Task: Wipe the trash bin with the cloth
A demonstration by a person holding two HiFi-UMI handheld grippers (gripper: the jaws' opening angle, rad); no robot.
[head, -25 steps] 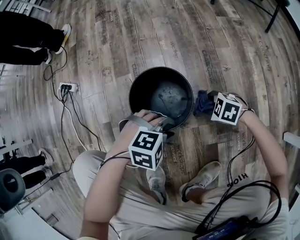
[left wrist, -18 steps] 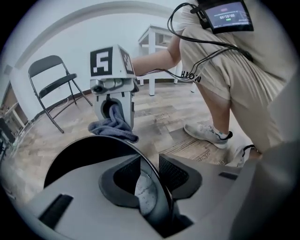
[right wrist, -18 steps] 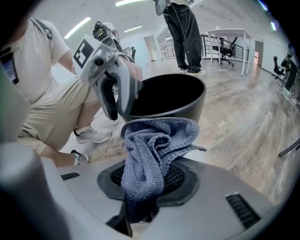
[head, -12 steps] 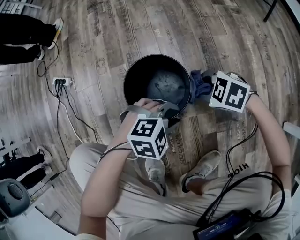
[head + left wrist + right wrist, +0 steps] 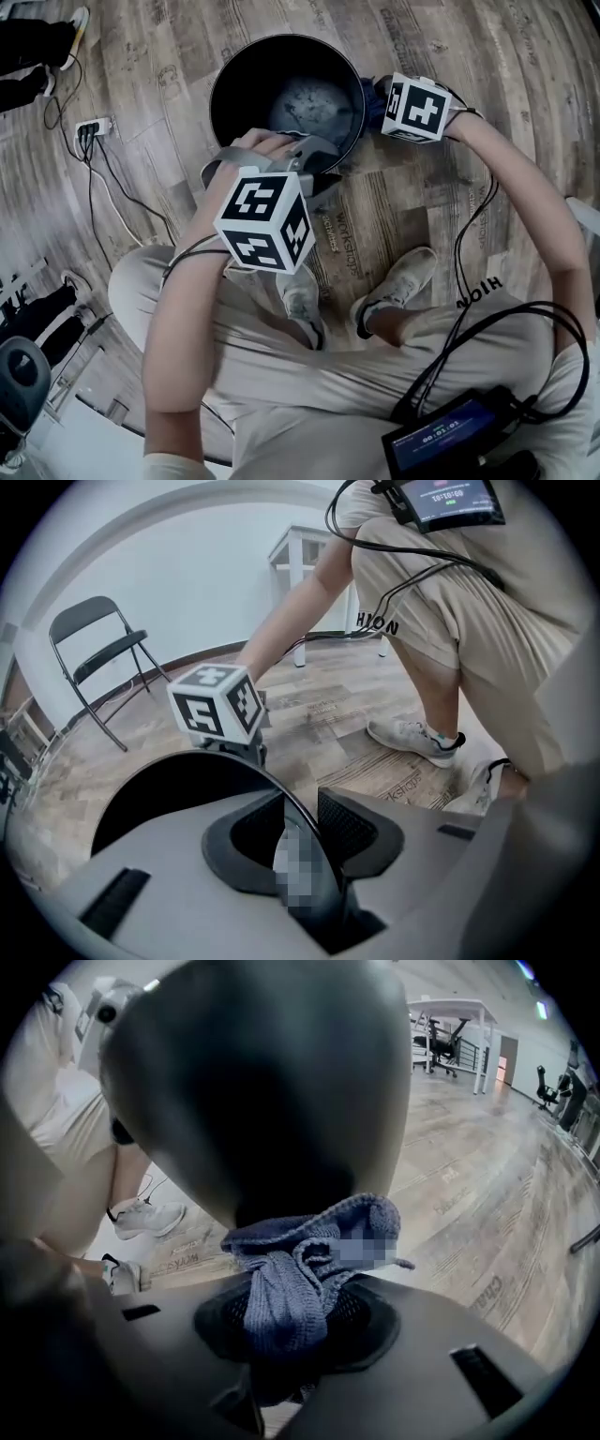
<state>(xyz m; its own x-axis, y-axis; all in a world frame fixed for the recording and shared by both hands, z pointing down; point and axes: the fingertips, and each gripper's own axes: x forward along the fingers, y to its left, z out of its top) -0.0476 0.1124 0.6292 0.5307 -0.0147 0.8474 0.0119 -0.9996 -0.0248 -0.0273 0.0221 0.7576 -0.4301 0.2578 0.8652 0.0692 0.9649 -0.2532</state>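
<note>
Standing on the wooden floor (image 5: 441, 37), the black trash bin (image 5: 246, 70) is seen upright and open at the top, just ahead of the person's shoes (image 5: 398, 281). Its near rim is pinched between the jaws of the left gripper (image 5: 300, 829), which have just been eased slightly apart, with the thin wall passing between the two pads. A blue knitted cloth (image 5: 300, 1269) is bunched and clamped in the jaws of the right gripper (image 5: 292, 1330) and is pressed against the bin's outer wall on the right side. A power strip (image 5: 91, 127) with trailing cables is seen well apart to the left, and a folding chair (image 5: 103, 649) is visible by the wall.
</note>
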